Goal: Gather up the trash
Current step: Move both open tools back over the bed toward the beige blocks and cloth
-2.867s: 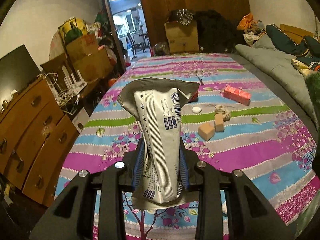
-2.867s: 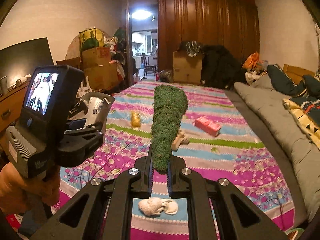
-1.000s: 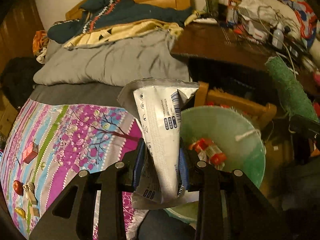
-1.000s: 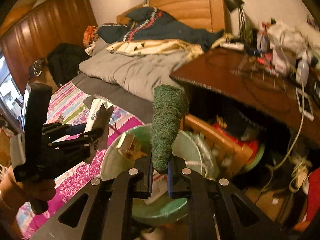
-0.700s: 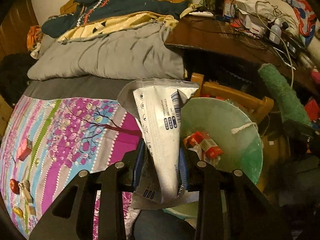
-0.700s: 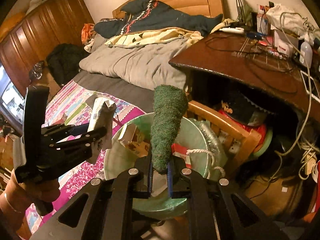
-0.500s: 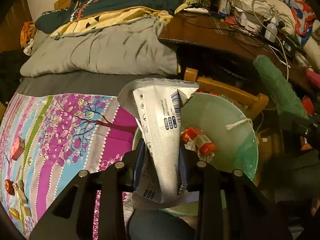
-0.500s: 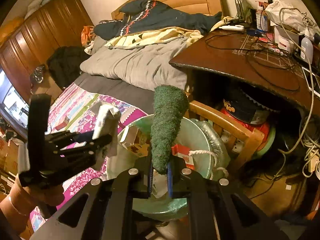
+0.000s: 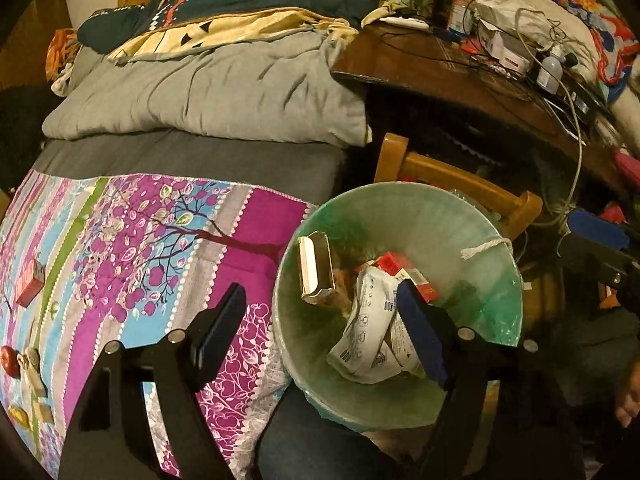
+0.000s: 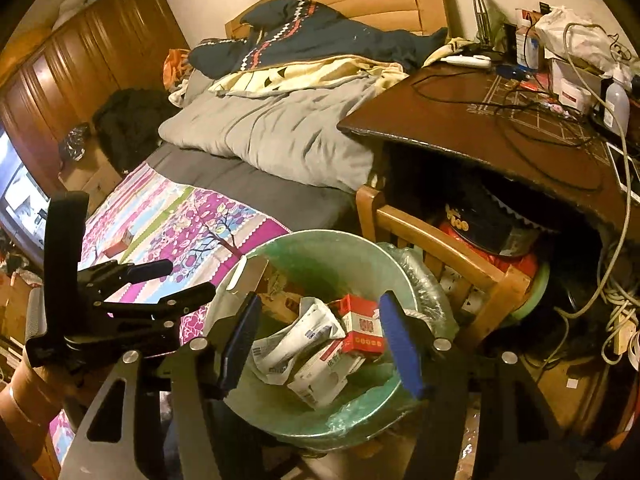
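A green-lined trash bin (image 9: 496,292) (image 10: 320,252) stands beside the bed. In it lie the silver-white wrapper (image 9: 368,332) (image 10: 296,340), a red box (image 9: 404,268) (image 10: 360,324) and a small carton (image 9: 316,268). My left gripper (image 9: 320,320) is open and empty above the bin's near rim. My right gripper (image 10: 320,332) is open and empty over the bin. The left gripper also shows at the left of the right wrist view (image 10: 152,292). I cannot see the green fuzzy piece.
The bed with a patterned purple cover (image 9: 132,248) is left of the bin, with a red box (image 9: 30,282) and small items on it. A wooden chair (image 10: 440,248) and a cluttered desk (image 10: 520,128) stand behind and right of the bin.
Both grippers have opened. The wrapper has dropped from the left gripper into the bin. The green fuzzy piece has left the right gripper.
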A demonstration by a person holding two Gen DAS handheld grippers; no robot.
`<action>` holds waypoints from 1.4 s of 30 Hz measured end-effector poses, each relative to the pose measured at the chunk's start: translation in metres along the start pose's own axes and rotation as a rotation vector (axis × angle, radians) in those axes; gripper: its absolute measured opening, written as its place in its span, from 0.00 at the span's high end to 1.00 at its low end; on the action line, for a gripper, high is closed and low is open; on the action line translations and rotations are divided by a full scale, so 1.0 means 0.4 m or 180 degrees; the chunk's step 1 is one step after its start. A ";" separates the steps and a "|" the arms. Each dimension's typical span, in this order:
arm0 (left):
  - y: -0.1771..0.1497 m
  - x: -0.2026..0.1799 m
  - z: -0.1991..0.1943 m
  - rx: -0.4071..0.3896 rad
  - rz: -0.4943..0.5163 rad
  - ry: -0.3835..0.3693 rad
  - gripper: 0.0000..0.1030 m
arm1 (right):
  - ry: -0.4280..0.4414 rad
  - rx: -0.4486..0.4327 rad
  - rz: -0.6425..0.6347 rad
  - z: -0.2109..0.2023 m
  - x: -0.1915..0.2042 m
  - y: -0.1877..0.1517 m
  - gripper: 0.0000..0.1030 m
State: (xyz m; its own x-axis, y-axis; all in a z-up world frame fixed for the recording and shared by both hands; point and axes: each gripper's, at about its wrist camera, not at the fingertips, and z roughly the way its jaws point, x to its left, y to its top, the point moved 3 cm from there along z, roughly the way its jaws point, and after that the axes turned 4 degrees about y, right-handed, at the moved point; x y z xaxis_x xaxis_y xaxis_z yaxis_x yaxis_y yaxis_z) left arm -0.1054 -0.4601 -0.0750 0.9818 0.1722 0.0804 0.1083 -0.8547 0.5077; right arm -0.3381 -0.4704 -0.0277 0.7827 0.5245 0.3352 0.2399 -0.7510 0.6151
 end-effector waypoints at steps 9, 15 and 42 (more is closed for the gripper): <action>-0.030 0.045 -0.006 -0.0045 -0.0116 0.0253 0.28 | 0.0044 -0.0049 -0.0065 0.004 0.033 -0.003 0.39; -0.063 0.137 -0.041 -0.0154 -0.0441 0.0510 0.28 | 0.0105 -0.0447 -0.0250 -0.036 0.105 0.021 0.39; -0.541 0.841 -0.258 -0.0087 -0.2064 0.1411 0.28 | 0.1646 0.0472 -0.2131 0.194 0.869 -0.260 0.38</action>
State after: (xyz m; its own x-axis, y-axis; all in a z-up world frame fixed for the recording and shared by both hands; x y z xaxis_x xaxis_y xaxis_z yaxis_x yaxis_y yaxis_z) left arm 0.1853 -0.1669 -0.0694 0.5693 0.8169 0.0926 0.6290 -0.5053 0.5907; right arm -0.0464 -0.2413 -0.0305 0.0979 0.9658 0.2401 0.6586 -0.2437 0.7119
